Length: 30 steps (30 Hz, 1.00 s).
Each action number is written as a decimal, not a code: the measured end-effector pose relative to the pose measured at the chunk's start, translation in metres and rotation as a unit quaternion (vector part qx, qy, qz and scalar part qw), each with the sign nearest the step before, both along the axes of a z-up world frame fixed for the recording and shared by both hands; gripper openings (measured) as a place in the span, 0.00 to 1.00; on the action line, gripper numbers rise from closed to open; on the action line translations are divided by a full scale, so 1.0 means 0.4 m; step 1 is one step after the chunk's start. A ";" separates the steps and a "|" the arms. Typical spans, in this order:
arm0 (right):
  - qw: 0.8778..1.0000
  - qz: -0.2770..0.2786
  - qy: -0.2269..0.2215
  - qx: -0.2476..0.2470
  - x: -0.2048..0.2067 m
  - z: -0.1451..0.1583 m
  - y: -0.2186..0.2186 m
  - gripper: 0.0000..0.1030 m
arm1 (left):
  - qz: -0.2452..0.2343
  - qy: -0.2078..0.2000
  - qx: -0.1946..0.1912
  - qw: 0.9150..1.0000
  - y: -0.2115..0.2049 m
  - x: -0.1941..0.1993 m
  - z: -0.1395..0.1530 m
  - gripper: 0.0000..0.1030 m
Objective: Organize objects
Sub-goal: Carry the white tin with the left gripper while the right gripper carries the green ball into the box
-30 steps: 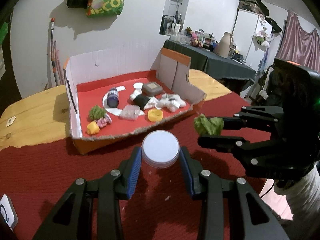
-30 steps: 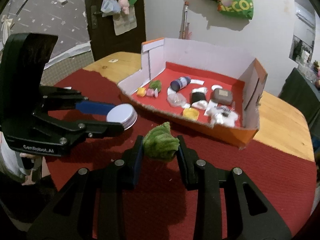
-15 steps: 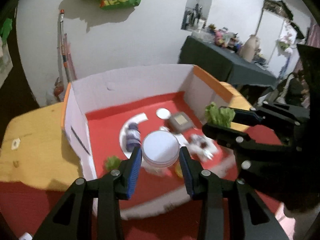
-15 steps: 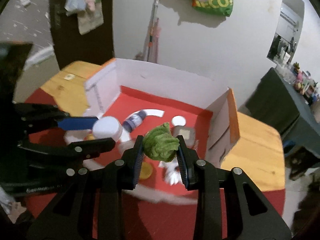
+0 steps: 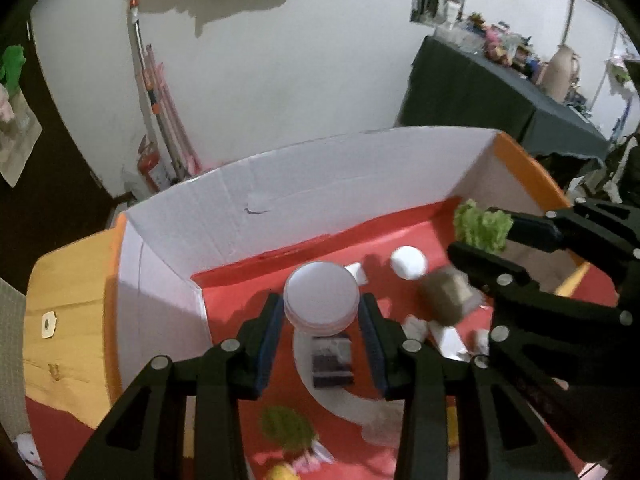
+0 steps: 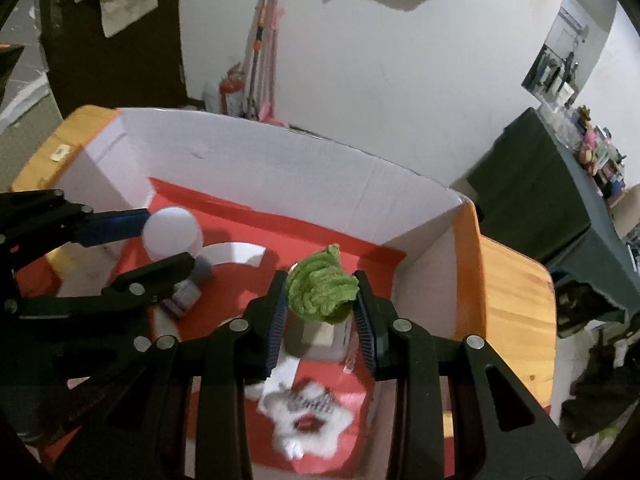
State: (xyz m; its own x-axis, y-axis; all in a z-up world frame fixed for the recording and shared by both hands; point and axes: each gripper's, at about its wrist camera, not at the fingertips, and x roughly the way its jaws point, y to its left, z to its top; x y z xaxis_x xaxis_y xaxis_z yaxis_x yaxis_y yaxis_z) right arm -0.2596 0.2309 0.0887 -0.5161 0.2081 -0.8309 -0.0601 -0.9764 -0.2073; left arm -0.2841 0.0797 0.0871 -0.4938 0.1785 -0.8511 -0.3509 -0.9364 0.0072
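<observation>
My left gripper [image 5: 322,312] is shut on a small jar with a white lid [image 5: 321,293] and holds it above the red floor of the open cardboard box [image 5: 280,200]. My right gripper [image 6: 321,308] is shut on a green leafy toy [image 6: 320,286] and holds it above the box's right part. Each gripper shows in the other's view: the right one with the green toy [image 5: 482,228], the left one with the jar [image 6: 172,234]. Below lie a dark bottle [image 5: 332,362], a white cap [image 5: 408,262], a brown square box [image 5: 446,298] and a white flower-shaped piece [image 6: 310,420].
The box has white inner walls [image 6: 280,160] and orange edges. It stands on a wooden table [image 6: 516,300] partly covered by a red cloth. A green toy [image 5: 286,428] and a yellow piece [image 5: 282,472] lie at the box's near left. A dark-clothed table [image 5: 480,92] stands behind.
Both grippers have moved forward from over the red cloth to above the inside of the box, still holding the jar and the green toy.
</observation>
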 end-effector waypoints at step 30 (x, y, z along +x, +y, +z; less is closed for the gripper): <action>0.993 -0.046 -0.094 -0.055 -0.108 -0.142 0.115 0.29 | 0.037 -0.077 0.007 0.996 0.018 -0.106 -0.112 0.40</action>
State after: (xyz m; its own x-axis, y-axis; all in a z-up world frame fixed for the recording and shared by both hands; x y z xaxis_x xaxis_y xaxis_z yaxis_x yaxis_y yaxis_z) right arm -0.3027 0.2768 0.0318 -0.3321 0.1496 -0.9313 -0.1193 -0.9861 -0.1158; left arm -0.3266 0.0871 0.0422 -0.3704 0.1587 -0.9152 -0.2766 -0.9594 -0.0544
